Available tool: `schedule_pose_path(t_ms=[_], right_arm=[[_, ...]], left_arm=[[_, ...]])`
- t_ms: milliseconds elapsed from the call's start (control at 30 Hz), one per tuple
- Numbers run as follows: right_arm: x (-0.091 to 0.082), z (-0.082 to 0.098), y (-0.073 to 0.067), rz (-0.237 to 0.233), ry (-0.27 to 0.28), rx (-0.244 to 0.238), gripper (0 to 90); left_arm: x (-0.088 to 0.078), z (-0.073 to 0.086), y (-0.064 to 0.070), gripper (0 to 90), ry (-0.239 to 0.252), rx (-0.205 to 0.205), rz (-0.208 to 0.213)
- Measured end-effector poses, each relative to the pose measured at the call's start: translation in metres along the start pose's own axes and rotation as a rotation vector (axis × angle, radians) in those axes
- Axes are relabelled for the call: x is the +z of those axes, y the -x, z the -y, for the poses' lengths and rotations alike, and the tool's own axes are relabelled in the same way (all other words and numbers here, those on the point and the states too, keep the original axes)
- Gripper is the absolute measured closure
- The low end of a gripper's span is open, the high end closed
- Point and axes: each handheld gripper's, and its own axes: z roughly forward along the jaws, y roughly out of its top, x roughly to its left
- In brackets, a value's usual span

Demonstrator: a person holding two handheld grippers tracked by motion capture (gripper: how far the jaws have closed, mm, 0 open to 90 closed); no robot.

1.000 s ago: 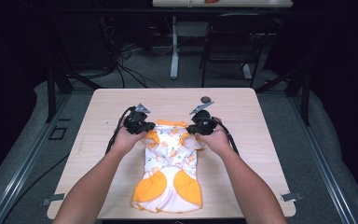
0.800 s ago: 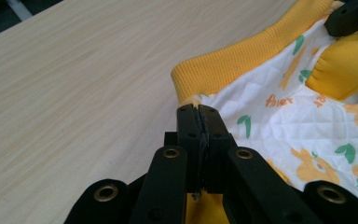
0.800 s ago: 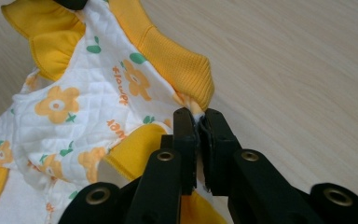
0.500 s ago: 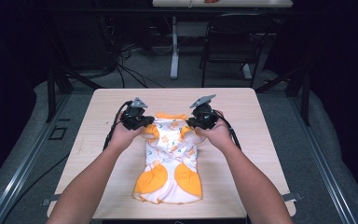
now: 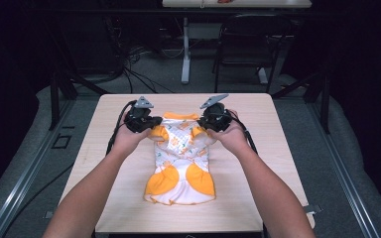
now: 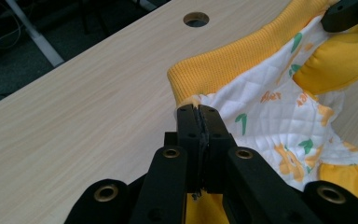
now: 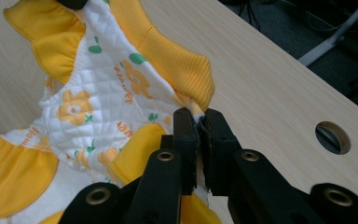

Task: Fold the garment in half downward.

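Observation:
A small white quilted garment [image 5: 181, 161] with orange flower print, yellow ribbed collar and yellow ruffles lies on the wooden table [image 5: 104, 163], collar end away from the person. My left gripper [image 5: 148, 124] is shut on its left shoulder beside the collar [image 6: 223, 70]. My right gripper [image 5: 208, 123] is shut on the right shoulder, next to the collar's other end [image 7: 177, 60]. In the left gripper view the jaws pinch the fabric edge [image 6: 198, 122]. In the right gripper view the jaws hold a fold of cloth [image 7: 196, 122]. The collar end is lifted slightly off the table.
A round hole [image 6: 196, 19] in the tabletop lies beyond the collar, also seen as a hole [image 7: 333, 137] to the right. Cables [image 5: 116, 129] trail off the left gripper. A chair [image 5: 243, 44] and a table leg [image 5: 185, 54] stand on the floor behind.
Both grippers have moved away from the person with the garment's shoulders held, dragging the garment up the table and stretching it longer.

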Motion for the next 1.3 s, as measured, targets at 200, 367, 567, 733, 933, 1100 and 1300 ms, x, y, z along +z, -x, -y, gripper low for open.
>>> schedule_pose_path(t_ms=[200, 367, 567, 733, 933, 1100, 1300], right_arm=[[-0.008, -0.007, -0.001, 0.024, 0.026, -0.024, 84.8], [-0.010, -0.010, -0.003, 0.031, 0.032, -0.041, 84.7], [-0.010, -0.010, -0.005, 0.036, 0.028, -0.047, 84.6], [-0.010, -0.010, -0.005, 0.031, 0.030, -0.046, 84.6], [-0.008, -0.004, -0.008, 0.023, 0.026, -0.045, 84.6], [-0.006, 0.000, -0.010, 0.020, 0.016, -0.053, 84.5], [-0.006, 0.007, -0.015, 0.006, 0.016, -0.067, 84.5]], left_arm=[[-0.007, -0.006, -0.001, 88.7, 0.026, 0.006, -0.008], [-0.008, -0.006, -0.002, 88.6, 0.029, 0.005, -0.018], [-0.008, -0.006, -0.001, 88.6, 0.026, 0.011, -0.019], [-0.007, -0.005, 0.000, 88.6, 0.018, 0.011, -0.012], [-0.005, -0.001, 0.004, 88.6, 0.006, 0.025, -0.001], [-0.002, 0.005, 0.006, 88.6, -0.005, 0.027, 0.014], [-0.002, 0.010, 0.009, 88.6, -0.011, 0.037, 0.025]])
